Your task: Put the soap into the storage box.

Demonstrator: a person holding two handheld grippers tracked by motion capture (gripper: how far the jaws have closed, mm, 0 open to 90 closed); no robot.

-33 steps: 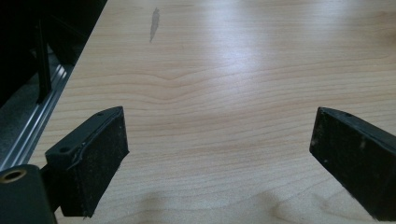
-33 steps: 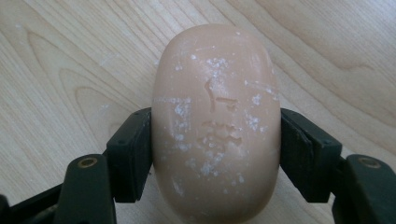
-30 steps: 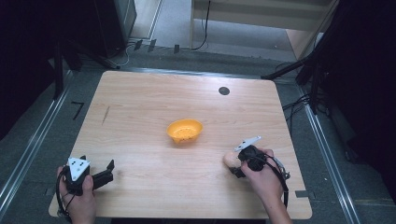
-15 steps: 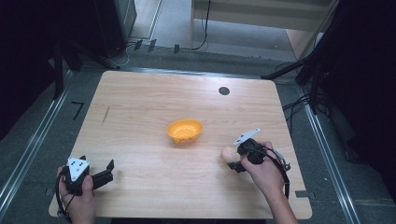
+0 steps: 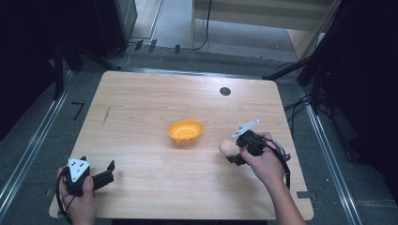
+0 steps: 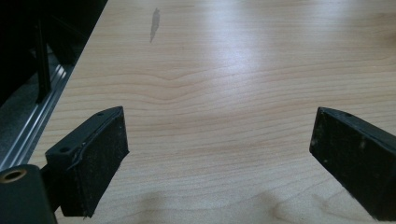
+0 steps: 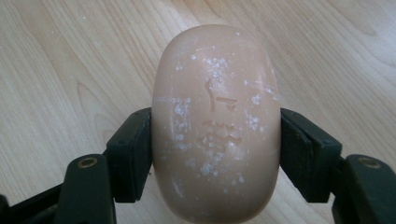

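A pale peach oval bar of soap [image 7: 215, 121] with white flecks sits clamped between the black jaws of my right gripper [image 7: 215, 154], lifted above the wood. From above, the soap [image 5: 227, 147] and right gripper [image 5: 233, 151] hang right of an orange bowl [image 5: 186, 131] that stands empty at the table's middle. At the near left corner my left gripper [image 5: 109, 174] rests low over the table, its jaws wide apart. Bare wood lies between its fingers [image 6: 98, 154] in the left gripper view.
The wooden table [image 5: 141, 103] has a dark round hole [image 5: 225, 91] at the back right and a small dark mark [image 5: 107, 114] at the left. Metal rails [image 5: 33, 145] and black stands flank the table; cables lie on the floor behind.
My right gripper has risen with the soap and moved a little toward the bowl. The left hand has stayed where it was.
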